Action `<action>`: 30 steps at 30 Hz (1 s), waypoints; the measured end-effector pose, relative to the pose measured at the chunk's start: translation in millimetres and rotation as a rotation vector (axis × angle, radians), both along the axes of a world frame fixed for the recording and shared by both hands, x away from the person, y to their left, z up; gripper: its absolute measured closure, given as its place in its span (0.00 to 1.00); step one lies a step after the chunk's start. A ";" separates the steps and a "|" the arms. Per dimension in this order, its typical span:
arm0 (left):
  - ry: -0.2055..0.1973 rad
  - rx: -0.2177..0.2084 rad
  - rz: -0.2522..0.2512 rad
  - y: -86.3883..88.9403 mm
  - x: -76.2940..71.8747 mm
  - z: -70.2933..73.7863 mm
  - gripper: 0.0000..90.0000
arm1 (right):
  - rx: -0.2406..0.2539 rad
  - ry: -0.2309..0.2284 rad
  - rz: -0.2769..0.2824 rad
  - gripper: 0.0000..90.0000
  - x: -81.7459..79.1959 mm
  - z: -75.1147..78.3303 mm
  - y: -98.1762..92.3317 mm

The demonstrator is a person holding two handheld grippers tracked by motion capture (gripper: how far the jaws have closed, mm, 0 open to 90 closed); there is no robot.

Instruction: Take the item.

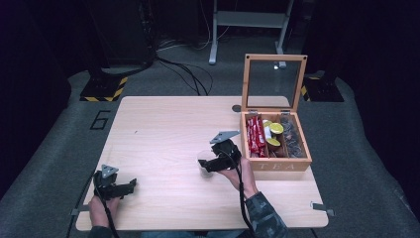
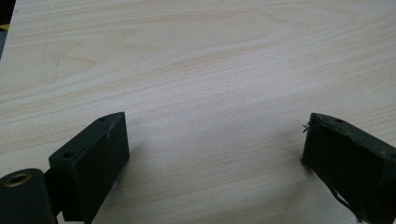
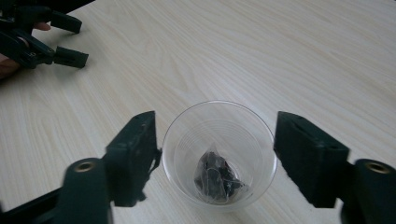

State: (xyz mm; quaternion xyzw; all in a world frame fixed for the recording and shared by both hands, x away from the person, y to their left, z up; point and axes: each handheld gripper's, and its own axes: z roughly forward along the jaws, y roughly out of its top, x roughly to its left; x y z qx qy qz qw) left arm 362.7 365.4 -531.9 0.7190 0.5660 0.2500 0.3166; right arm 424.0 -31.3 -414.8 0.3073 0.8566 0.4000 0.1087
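Right gripper view looks down into a clear cup [image 3: 219, 154] standing on the table [image 3: 280, 51], with a dark tea bag [image 3: 215, 176] lying at its bottom. The right gripper [image 3: 215, 154] hangs over the cup with its jaws wide, one on each side of the rim and apart from it, holding nothing. By the look of it the bag is already dropped in, so that step seems done; what is left is probably to draw the gripper away, and perhaps to shut the box.

In the high view the cup [image 1: 204, 162] sits just left of the wooden box [image 1: 275, 163], whose glass lid [image 1: 274, 82] stands open. The box front reads "TEA"; its compartments hold red packets [image 1: 255, 135], yellow pieces [image 1: 274, 134] and dark bags [image 1: 292, 136]. A "6" is marked on the floor by the table's far left corner.

The left gripper [image 1: 126, 187] rests near the table's front left edge, well apart from the cup, jaws wide and empty.
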 end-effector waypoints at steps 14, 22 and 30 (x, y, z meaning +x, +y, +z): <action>0.000 0.001 0.000 0.0 0.1 0.0 0.08 | 0.005 -0.041 -0.020 0.06 -17.9 12.4 -19.0; 0.005 0.001 -0.002 0.3 0.2 0.3 0.08 | 0.014 -0.062 -0.066 0.04 -26.2 15.2 -40.2; 0.006 0.001 -0.003 0.3 0.1 0.4 0.08 | 0.016 -0.105 -0.128 0.04 -39.8 24.5 -72.5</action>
